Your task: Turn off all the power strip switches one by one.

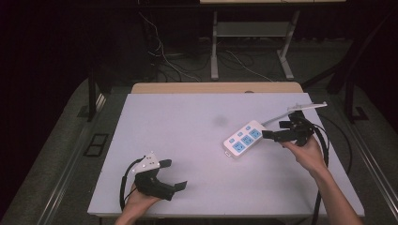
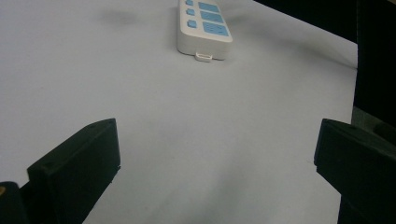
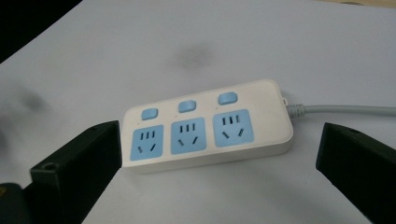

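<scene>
A white power strip (image 1: pixel 243 139) with three blue sockets and three blue switches lies flat on the right half of the white table (image 1: pixel 187 117). Its grey cord (image 1: pixel 281 114) runs off to the far right. My right gripper (image 1: pixel 276 129) hovers just to the right of the strip's cord end, held in a hand and pointing left at it. In the right gripper view its jaws stand open (image 3: pixel 220 137) on either side of the strip (image 3: pixel 205 130), and the pads do not touch it. My left gripper (image 1: pixel 174 174) rests near the front left edge, open (image 2: pixel 217 140) and empty, with the strip (image 2: pixel 205 28) far ahead.
A faint dark smudge (image 1: pixel 219 121) marks the table behind the strip. A wooden edge (image 1: pixel 216 87) borders the table's far side. Beyond it stand a metal desk frame (image 1: pixel 248 33) and loose cables on the floor. Black cables trail from both grippers.
</scene>
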The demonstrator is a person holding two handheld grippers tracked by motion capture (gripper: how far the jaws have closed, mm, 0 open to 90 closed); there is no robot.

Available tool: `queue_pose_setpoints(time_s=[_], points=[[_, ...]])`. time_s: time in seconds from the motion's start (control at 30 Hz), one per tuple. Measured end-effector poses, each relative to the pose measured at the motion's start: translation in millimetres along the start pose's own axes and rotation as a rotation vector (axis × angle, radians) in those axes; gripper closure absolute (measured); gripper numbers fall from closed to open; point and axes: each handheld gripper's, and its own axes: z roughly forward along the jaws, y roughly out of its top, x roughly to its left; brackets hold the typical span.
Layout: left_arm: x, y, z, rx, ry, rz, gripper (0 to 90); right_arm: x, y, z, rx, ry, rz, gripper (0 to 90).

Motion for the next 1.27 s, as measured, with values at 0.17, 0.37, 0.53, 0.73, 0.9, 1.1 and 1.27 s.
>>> queue_pose_setpoints(time_s=[0.17,0.37,0.53,0.73,0.9,1.1,1.27], points=[[0.8,-0.1,-0.7,-0.003,0.002,0.001,0.0,6.4,-12.8,-8.4,-0.021,0.024,-0.013,0.2],[1.6,-0.2,-1.5,-0.003,0.006,-0.002,0.0,9.5,-30.5,-15.7,-0.026,0.053,-0.006,0.2],[1.5,-0.2,-1.6,-0.003,0.007,-0.004,0.0,11.6,-46.0,-21.0,-0.035,0.067,-0.001,0.2],[2.6,-0.3,-2.3,-0.003,0.009,-0.006,0.0,17.0,-66.7,-25.4,-0.044,0.08,-0.011,0.2],[3.0,-0.5,-2.0,-0.002,0.013,-0.008,0.0,21.8,-87.4,-27.7,-0.071,0.089,-0.021,0.2],[3.3,-0.9,-2.4,-0.002,0.013,-0.013,0.0,28.5,-100.4,-29.8,-0.074,0.092,-0.045,0.2],[4.3,-1.0,-2.0,0.005,0.011,-0.017,0.0,34.1,-109.3,-30.9,-0.077,0.1,-0.062,0.3]])
